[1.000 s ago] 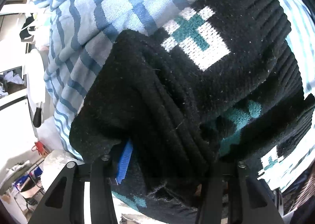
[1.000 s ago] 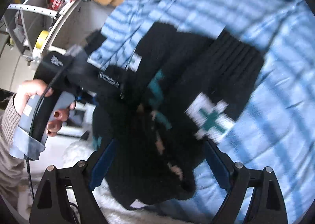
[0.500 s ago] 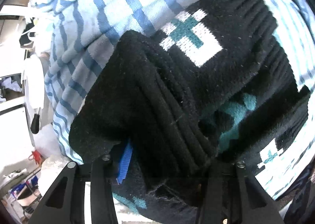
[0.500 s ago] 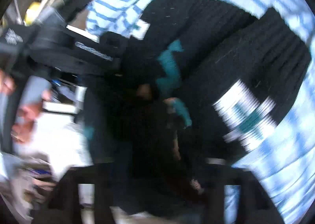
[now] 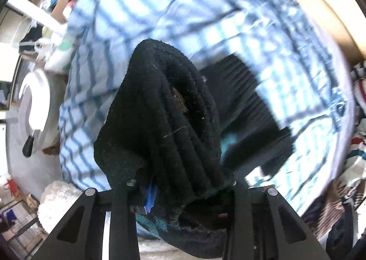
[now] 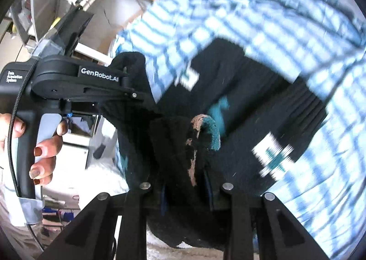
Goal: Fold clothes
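One black knit sweater, with teal and white cross motifs, is bunched between both tools and partly draped on a blue-and-white checked cloth. Left gripper, pointing straight down: jaws closing, pads pressed on a ribbed fold. Right gripper, angled downward: jaws narrow and closing, pinching another fold. One hand, seen from the right wrist view, wraps the left tool's handle.
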The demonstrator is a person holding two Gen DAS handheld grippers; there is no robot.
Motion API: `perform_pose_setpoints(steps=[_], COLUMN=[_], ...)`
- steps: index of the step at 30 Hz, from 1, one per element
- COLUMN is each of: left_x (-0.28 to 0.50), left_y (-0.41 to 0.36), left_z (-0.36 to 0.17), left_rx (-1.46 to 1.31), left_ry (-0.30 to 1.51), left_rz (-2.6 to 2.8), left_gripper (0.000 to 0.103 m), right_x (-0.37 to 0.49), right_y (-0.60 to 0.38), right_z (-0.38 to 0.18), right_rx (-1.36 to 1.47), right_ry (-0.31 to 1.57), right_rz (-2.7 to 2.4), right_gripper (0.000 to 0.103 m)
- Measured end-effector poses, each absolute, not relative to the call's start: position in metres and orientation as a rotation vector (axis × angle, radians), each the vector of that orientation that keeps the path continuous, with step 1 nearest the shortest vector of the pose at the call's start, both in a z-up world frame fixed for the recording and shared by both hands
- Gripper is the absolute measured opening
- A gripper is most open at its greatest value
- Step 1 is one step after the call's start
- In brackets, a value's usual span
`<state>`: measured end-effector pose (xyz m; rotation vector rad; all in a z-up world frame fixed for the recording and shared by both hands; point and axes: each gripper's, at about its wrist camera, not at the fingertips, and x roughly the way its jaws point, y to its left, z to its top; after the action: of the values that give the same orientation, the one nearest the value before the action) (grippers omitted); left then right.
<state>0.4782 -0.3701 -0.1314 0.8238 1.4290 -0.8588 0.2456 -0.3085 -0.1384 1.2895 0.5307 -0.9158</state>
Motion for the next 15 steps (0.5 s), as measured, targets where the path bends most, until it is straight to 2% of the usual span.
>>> perform_pose_setpoints(steps=[5, 10, 15], left_x=[0.456, 0.444, 0.437], left_y=[-0.421, -0.453, -0.470], left_z=[-0.156, -0.216, -0.238], left_rx=[0.881, 0.968, 1.024], left_ry=[1.417, 1.438, 1.427], left_rz=[-0.877, -0.827, -0.818], left_gripper=[0.037, 0.037, 0.040], right_x=[0.214, 0.202, 0.184], right_y=[-0.331, -0.365, -0.376], right_z=[-0.131, -0.183, -0.221], right_rx=[1.298, 1.398, 1.475], right_ry=[0.497, 0.555, 0.517], right_rz=[-0.979, -0.992, -0.973], right_gripper=[0.028, 0.029, 0.031])
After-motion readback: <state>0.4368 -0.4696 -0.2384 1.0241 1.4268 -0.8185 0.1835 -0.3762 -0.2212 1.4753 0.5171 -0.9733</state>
